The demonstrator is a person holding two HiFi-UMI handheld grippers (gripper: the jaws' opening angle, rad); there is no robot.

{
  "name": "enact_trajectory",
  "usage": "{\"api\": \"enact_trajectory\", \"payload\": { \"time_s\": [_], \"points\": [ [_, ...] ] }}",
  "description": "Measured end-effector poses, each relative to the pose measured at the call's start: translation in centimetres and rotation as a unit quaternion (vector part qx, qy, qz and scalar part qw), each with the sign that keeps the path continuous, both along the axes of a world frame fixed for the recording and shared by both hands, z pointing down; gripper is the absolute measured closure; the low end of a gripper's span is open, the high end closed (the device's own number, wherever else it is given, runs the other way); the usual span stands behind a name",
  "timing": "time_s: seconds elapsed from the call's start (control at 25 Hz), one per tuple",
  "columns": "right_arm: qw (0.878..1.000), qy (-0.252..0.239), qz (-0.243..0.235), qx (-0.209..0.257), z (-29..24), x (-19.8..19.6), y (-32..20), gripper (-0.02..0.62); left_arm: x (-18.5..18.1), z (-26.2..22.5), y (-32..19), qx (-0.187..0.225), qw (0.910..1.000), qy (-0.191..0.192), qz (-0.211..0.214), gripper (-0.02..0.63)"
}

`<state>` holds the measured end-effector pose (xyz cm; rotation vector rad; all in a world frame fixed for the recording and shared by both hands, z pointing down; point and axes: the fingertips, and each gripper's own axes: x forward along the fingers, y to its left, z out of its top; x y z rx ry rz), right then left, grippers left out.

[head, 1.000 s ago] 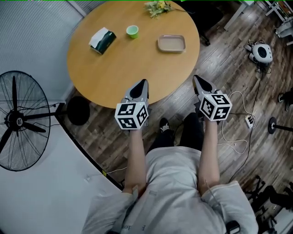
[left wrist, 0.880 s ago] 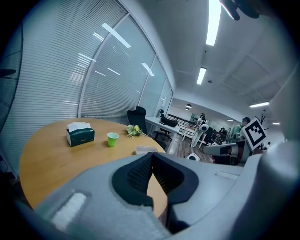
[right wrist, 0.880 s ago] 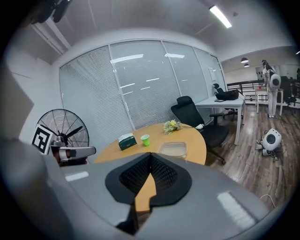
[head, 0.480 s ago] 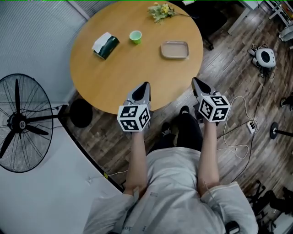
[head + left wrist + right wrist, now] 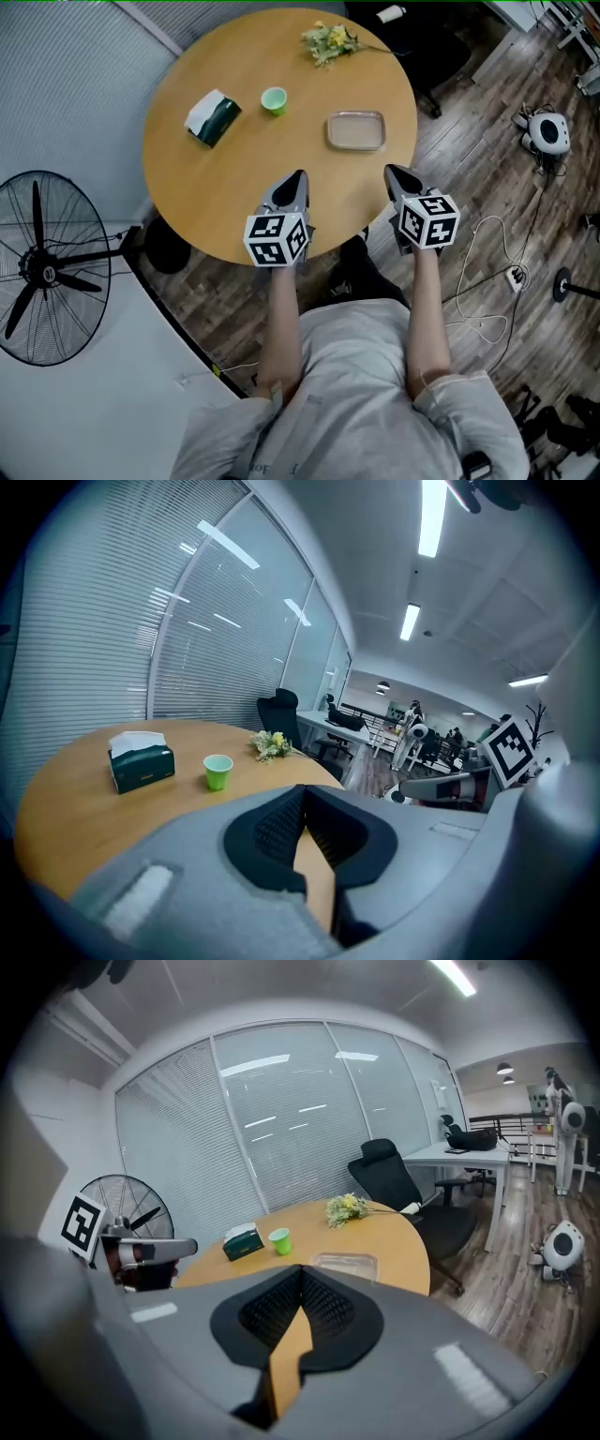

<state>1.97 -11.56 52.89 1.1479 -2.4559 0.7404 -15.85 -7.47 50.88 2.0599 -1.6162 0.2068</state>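
Note:
Both grippers are held side by side at the near edge of a round wooden table. My left gripper hovers over the table's near rim, jaws shut and empty. My right gripper sits just off the rim to the right, also shut with nothing in it. Beyond them on the table lie a green tissue box, a small green cup, a shallow beige tray and a bunch of yellow flowers. The cup and tissue box show ahead in the left gripper view, the tray in the right gripper view.
A standing fan is at the left by a white wall. A black office chair stands behind the table. On the wooden floor at the right lie a white round device and cables with a power strip.
Both grippers and the person have moved forward toward the table; the left gripper now reaches over the rim. The jaws stay shut.

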Motion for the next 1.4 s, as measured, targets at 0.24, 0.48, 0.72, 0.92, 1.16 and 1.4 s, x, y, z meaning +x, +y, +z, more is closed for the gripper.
{"api": "enact_trajectory", "payload": {
  "time_s": [0.24, 0.48, 0.72, 0.92, 1.16, 1.4],
  "points": [
    [1.0, -0.002, 0.019, -0.001, 0.1, 1.0, -7.1, 0.592, -0.2, 0.4, -5.9, -0.011, 0.9998, -0.015, -0.004, 0.601],
    [0.999, -0.013, 0.04, -0.008, 0.6, 2.1, -11.3, 0.592, 0.4, 0.5, -9.7, -0.016, 0.9996, -0.025, 0.0, 0.601],
    [0.999, -0.008, 0.037, -0.016, 1.9, 2.3, -13.3, 0.592, 0.0, 2.2, -12.1, -0.033, 0.999, -0.031, -0.005, 0.601],
    [0.998, -0.013, 0.052, -0.028, 3.5, 3.2, -14.7, 0.592, -0.1, 3.6, -13.7, -0.044, 0.9985, -0.033, -0.007, 0.601],
    [0.998, -0.014, 0.041, -0.039, 4.8, 2.5, -15.1, 0.592, 2.0, 5.8, -15.0, -0.059, 0.9976, -0.033, 0.014, 0.601],
    [0.999, 0.011, 0.016, -0.046, 7.4, 0.6, -13.2, 0.592, 2.9, 7.5, -15.7, -0.069, 0.9964, -0.041, 0.026, 0.601]
  ]
}}
